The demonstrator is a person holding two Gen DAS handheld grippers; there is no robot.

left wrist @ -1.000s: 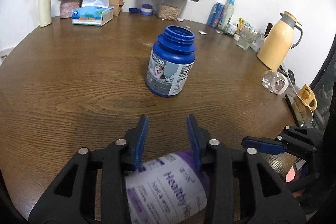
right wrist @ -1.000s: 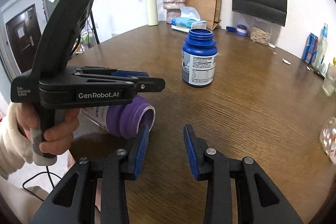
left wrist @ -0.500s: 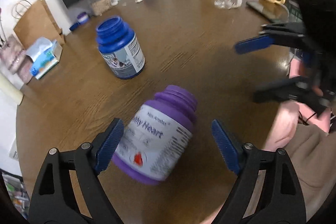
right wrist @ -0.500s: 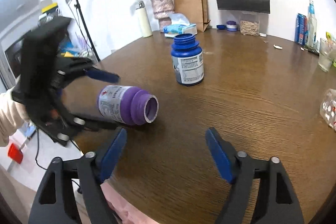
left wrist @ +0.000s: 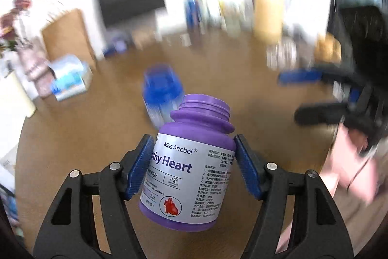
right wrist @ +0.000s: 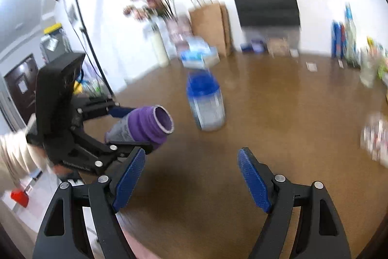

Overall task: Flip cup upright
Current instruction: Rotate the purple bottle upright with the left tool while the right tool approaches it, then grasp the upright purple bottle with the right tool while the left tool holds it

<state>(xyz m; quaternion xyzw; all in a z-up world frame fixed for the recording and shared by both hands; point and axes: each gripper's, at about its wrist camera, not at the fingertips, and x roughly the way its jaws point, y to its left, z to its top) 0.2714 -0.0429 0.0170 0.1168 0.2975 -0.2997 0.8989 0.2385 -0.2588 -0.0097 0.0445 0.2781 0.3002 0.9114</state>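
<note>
The purple open-mouthed bottle (left wrist: 191, 169), with a white "Healthy Heart" label, sits between the blue pads of my left gripper (left wrist: 193, 141), which is shut on its body. In the right wrist view the purple bottle (right wrist: 145, 125) hangs above the table, tilted, its mouth pointing right and slightly up, with the left gripper (right wrist: 72, 132) behind it. My right gripper (right wrist: 191, 154) stands open and empty over the table's near edge, to the right of the bottle. It shows blurred in the left wrist view as the right gripper (left wrist: 339, 98).
A blue bottle (right wrist: 206, 103) stands upright mid-table, just beyond the purple one. A tissue box (right wrist: 200, 56), paper bag (right wrist: 211, 26) and flower vase (right wrist: 174, 30) line the back; a yellow jug (left wrist: 269, 13) and drinks stand at the far right. Both views are motion-blurred.
My left gripper, wide open around the lying purple bottle half a second ago, has shut on it and lifted it off the table. The right gripper stays open.
</note>
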